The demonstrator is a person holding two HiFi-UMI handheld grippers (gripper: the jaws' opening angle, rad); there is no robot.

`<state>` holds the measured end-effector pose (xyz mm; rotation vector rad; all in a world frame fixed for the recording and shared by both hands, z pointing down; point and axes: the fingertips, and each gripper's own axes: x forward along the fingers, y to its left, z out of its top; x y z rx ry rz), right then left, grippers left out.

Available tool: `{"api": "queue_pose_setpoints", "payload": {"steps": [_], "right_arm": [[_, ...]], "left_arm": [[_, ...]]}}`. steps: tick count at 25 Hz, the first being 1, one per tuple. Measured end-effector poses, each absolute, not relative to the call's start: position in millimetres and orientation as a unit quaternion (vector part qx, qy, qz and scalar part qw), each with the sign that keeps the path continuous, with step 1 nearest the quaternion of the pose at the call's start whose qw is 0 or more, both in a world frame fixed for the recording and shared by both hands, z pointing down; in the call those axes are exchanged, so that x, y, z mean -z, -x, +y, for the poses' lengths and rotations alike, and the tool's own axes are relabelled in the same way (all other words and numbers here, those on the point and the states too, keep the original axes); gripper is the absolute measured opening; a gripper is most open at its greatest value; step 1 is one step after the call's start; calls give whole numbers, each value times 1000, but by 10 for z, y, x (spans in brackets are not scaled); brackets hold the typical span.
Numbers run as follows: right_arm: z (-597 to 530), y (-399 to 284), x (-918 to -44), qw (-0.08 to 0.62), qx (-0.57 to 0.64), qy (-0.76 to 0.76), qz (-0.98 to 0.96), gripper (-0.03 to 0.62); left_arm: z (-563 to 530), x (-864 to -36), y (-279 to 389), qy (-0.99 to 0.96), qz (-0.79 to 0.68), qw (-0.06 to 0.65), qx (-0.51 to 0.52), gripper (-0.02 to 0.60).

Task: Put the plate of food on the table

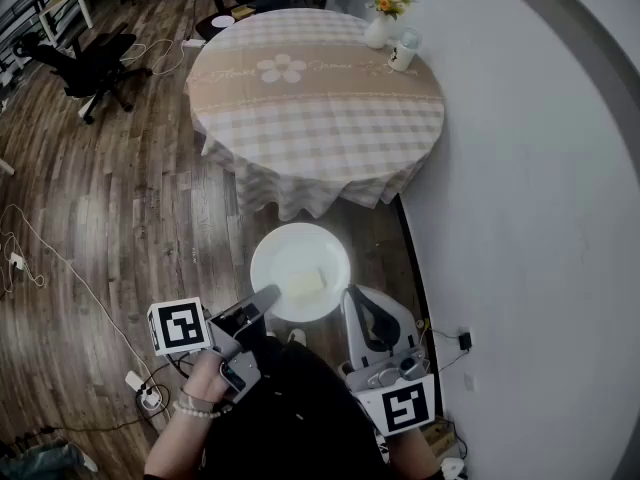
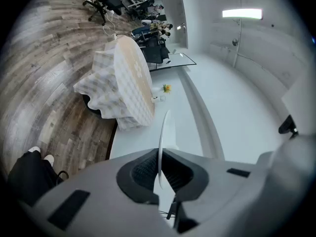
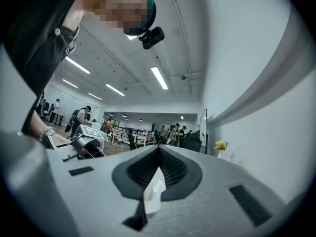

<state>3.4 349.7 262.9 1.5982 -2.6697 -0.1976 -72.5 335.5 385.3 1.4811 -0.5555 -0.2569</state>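
Head view, looking down. A round bench (image 1: 320,98) draped in a beige-and-white checked cloth stands against a pale curved wall (image 1: 540,218). A white plate (image 1: 283,251) is held in the air short of the bench's near edge, above the wooden floor (image 1: 120,218) and clear of the cloth. A pale piece of food (image 1: 306,283) lies on the plate, on the side away from the bench.

The left claw (image 1: 266,299) grips the plate at the rim farthest from the bench, on the person's left. In the left gripper view the thin white rim passes edge-on between the dark ribbed pads, and the jaws are pressed onto it. The right claw (image 1: 351,296) meets the same far rim on the person's right. In the right gripper view its jaws are closed on a white edge that appears to be the plate's rim.

On the bench's far side, next to the wall, stand a small white vase of yellow flowers (image 1: 380,23) and, just beside it, a white cup (image 1: 404,53). A black office chair (image 1: 90,68) stands on the floor well to the left of the bench. White cables (image 1: 40,258) trail across the floor left of the bench, nearer the person.
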Motion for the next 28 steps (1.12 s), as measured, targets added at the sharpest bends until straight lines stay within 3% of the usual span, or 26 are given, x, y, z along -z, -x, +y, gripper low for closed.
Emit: {"api": "queue_pose_setpoints", "payload": {"steps": [28], "right_arm": [[3351,59,-2616,12,60,-525,-849,0]], "left_arm": [[3154,-3823,893,-671,-241,692,117,8]]}}
